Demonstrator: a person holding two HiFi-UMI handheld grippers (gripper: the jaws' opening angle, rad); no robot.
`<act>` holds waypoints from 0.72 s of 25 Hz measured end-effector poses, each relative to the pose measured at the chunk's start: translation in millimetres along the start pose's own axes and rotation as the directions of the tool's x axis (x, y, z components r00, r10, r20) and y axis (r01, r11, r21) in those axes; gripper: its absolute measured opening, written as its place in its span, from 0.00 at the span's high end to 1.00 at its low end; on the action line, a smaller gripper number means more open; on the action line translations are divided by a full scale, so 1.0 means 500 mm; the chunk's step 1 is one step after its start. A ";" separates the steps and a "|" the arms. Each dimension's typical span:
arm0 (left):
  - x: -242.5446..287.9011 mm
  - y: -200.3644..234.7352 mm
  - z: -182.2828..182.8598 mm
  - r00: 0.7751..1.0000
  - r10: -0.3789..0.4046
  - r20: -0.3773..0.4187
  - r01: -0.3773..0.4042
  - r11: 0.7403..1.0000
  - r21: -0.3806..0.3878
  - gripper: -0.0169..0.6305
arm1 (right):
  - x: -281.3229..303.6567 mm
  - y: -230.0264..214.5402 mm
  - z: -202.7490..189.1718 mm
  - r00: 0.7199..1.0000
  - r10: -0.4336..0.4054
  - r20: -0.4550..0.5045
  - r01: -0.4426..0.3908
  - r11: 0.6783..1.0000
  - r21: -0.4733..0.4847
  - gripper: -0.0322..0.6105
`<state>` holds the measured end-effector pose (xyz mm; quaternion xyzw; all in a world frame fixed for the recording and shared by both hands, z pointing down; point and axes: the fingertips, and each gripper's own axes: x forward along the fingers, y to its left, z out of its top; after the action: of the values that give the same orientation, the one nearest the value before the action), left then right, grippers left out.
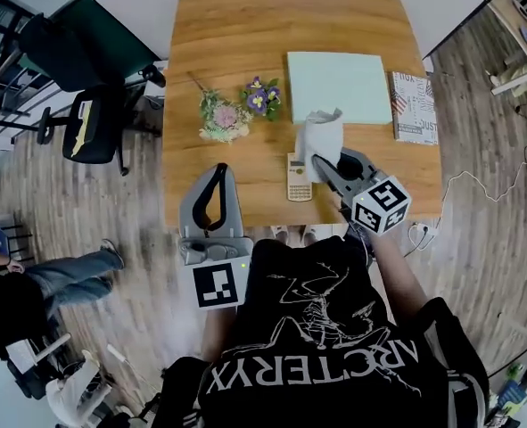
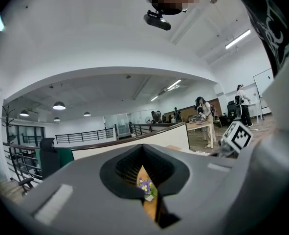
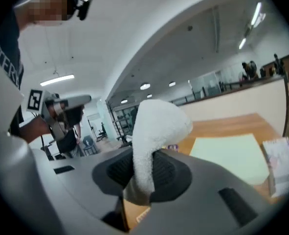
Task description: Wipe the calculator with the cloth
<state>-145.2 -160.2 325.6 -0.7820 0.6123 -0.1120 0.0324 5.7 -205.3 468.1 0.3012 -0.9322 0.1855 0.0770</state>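
A beige calculator (image 1: pixel 299 178) lies on the wooden table (image 1: pixel 236 34) near its front edge. A white cloth (image 1: pixel 321 135) hangs just above the calculator's right side, with my right gripper (image 1: pixel 322 162) shut on it. In the right gripper view the cloth (image 3: pixel 156 126) stands up between the jaws of the right gripper (image 3: pixel 143 173) and hides most of what lies ahead. My left gripper (image 1: pixel 216 193) is held over the table's front left edge, left of the calculator and apart from it. Its jaws are shut with nothing between them, as the left gripper view (image 2: pixel 143 180) also shows.
Two small flower bunches (image 1: pixel 225 119) (image 1: pixel 261 96) lie behind the calculator. A pale green pad (image 1: pixel 339 85) and a printed book (image 1: pixel 414 107) lie at the back right. Black office chairs (image 1: pixel 89 123) stand left of the table, and a person (image 1: pixel 31 283) sits on the floor.
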 end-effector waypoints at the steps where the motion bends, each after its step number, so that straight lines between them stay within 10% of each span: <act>1: -0.006 0.004 -0.002 1.000 0.010 -0.006 -0.010 1.000 0.004 0.96 | 0.022 -0.012 -0.059 0.998 0.024 -0.066 -0.021 0.998 0.057 0.81; 10: -0.061 0.049 -0.005 0.995 0.098 -0.028 -0.098 0.995 0.015 0.96 | 0.222 0.019 -0.338 0.911 0.291 -0.293 -0.083 0.824 0.561 0.81; 18: -0.073 0.048 -0.009 0.995 0.095 -0.033 -0.095 0.995 0.019 0.96 | 0.235 -0.041 -0.434 0.872 0.226 -0.435 0.125 0.754 0.644 0.81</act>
<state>-177.0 -130.4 320.3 -0.7497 0.6483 -0.1286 0.0341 -70.4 -198.2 703.6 0.2258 -0.7652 0.5710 0.1937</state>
